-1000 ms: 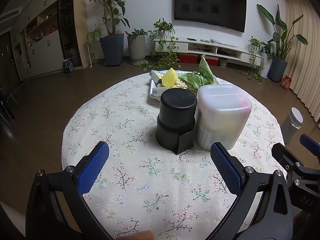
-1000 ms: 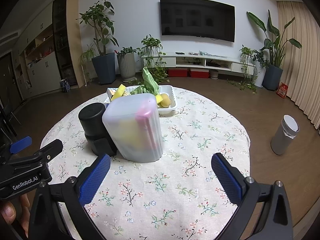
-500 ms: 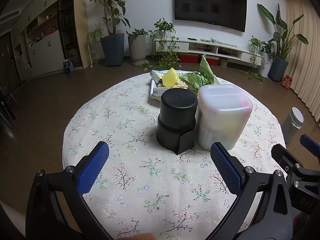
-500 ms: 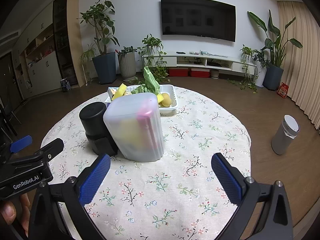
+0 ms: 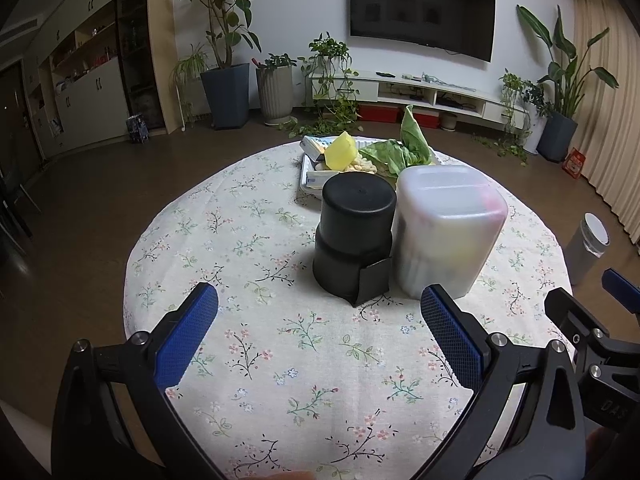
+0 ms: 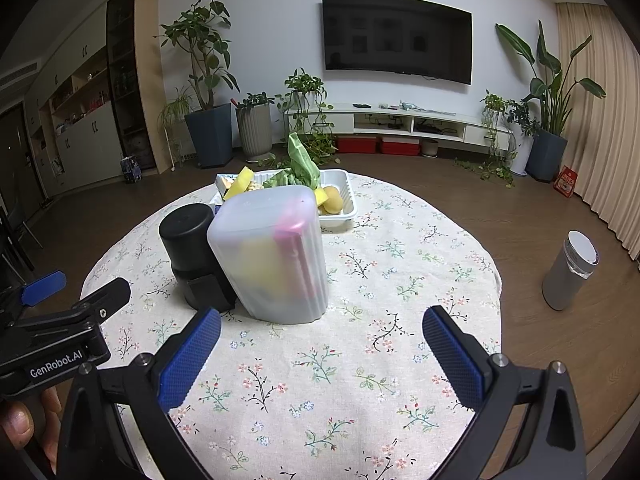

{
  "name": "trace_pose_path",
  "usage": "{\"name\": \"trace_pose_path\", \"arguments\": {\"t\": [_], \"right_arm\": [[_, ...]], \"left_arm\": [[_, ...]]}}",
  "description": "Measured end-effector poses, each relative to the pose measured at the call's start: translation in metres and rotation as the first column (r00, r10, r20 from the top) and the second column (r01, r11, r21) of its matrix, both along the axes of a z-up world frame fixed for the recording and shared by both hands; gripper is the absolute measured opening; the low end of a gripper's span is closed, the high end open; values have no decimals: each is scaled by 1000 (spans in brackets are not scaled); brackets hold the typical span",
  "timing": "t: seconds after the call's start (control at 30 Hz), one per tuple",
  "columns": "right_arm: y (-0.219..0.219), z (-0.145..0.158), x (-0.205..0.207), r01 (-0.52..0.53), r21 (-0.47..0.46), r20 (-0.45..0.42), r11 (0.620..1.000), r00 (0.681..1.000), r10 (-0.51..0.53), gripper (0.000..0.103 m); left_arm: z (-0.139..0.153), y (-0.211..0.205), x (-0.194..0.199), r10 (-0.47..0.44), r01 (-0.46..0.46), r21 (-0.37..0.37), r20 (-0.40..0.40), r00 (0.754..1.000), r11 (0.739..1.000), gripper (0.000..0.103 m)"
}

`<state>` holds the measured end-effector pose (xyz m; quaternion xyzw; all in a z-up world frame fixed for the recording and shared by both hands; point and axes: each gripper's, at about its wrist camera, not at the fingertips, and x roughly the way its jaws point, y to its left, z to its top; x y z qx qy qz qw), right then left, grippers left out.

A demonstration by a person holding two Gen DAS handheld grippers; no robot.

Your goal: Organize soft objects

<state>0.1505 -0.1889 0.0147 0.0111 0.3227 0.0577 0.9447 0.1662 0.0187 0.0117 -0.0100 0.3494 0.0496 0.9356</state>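
A frosted plastic bin (image 5: 446, 228) (image 6: 272, 252) stands upside down on the round floral table, with yellow and pink shapes showing dimly inside. A black cylindrical container (image 5: 354, 236) (image 6: 192, 248) stands touching its left side. Behind them a white tray (image 6: 344, 200) (image 5: 306, 172) holds soft items: a yellow sponge (image 5: 340, 152) (image 6: 240, 182), a green leafy toy (image 5: 404, 148) (image 6: 302, 160) and yellowish pieces. My left gripper (image 5: 318, 320) is open and empty, short of the black container. My right gripper (image 6: 322, 340) is open and empty, short of the bin.
The floral tablecloth (image 5: 260, 340) (image 6: 400, 280) covers the round table. A grey bin with a white lid (image 6: 570, 276) (image 5: 588, 248) stands on the floor to the right. Potted plants and a TV stand line the far wall.
Both grippers have barely shifted, the view creeping slightly nearer to the containers. Nothing on the table has moved.
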Motion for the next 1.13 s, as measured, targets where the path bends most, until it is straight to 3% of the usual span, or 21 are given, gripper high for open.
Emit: {"name": "trace_pose_path", "arguments": {"t": [1.13], "right_arm": [[2, -3, 0, -5, 0, -9, 1000, 1000, 5, 103]], "left_arm": [[3, -1, -1, -3, 3, 7, 20, 1000, 1000, 103]]}}
